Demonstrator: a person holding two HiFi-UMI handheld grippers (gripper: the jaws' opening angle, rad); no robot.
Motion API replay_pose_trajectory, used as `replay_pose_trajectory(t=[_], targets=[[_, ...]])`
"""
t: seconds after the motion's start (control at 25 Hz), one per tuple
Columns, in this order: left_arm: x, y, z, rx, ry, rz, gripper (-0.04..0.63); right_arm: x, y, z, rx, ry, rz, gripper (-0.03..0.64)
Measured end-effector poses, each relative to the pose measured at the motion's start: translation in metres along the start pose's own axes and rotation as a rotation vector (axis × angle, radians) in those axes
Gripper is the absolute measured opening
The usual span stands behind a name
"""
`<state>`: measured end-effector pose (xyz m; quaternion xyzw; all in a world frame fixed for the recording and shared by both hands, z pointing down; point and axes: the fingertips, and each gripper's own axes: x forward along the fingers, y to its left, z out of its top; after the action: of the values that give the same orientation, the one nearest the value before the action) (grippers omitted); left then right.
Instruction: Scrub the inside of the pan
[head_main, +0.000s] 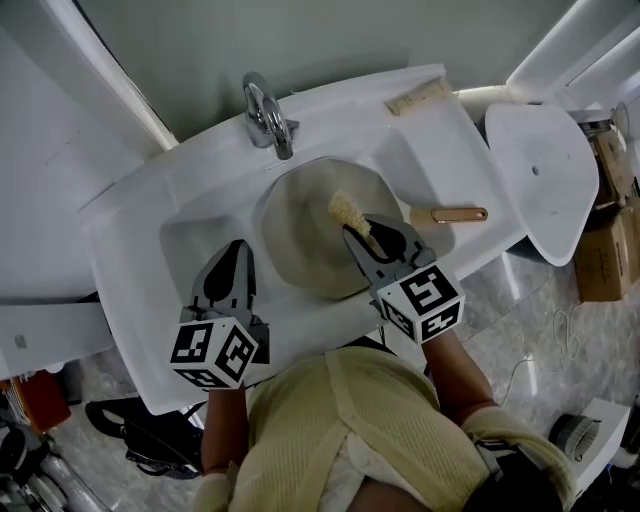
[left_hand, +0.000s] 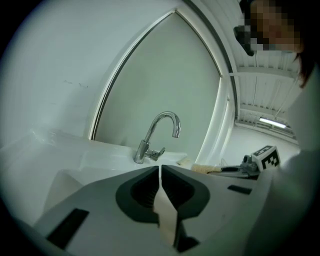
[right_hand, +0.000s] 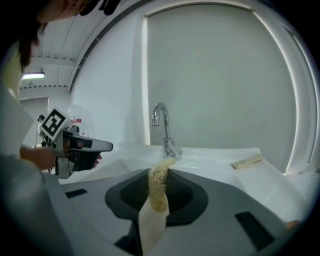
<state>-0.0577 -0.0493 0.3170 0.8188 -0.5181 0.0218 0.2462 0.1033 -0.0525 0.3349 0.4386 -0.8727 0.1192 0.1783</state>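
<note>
A beige pan (head_main: 300, 245) lies in the white sink (head_main: 190, 235), its copper-coloured handle (head_main: 458, 214) pointing right. My right gripper (head_main: 352, 232) hovers over the pan's right half, shut on a yellow loofah scrubber (head_main: 350, 212) that sticks out past its tips toward the pan's middle; the scrubber (right_hand: 158, 185) stands upright between the jaws (right_hand: 159, 172). My left gripper (head_main: 238, 247) is over the sink's left part beside the pan. Its jaws (left_hand: 160, 167) are together with nothing between them. Neither gripper view shows the pan.
A chrome faucet (head_main: 268, 120) rises at the sink's back. A tan sponge (head_main: 418, 97) lies on the back right corner of the counter. At the right are a white rounded lid (head_main: 545, 170) and cardboard boxes (head_main: 610, 240). The person's torso presses against the front edge.
</note>
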Motion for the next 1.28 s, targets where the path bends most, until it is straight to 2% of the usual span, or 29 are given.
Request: replay_pose_trajectory(t=[0.16,0.28,0.68,1.28], targets=[[0.000,-0.004,-0.001,-0.074,0.003,-0.032,0.069,-0.003,-0.002,0.000,0.105,-0.027,0.026,0.087],[0.002,-0.003,-0.004,-0.096,0.014,-0.029,0.067,-0.004,-0.004,-0.003,0.127,-0.024,0.027,0.087],[0.005,-0.008,-0.011,-0.067,0.046,-0.019,0.067,-0.007,-0.006,-0.003,0.139,-0.030,0.018,0.086],[0.005,-0.004,-0.016,-0.065,0.065,-0.025,0.067,-0.005,-0.005,-0.005,0.144,-0.025,0.023,0.086]])
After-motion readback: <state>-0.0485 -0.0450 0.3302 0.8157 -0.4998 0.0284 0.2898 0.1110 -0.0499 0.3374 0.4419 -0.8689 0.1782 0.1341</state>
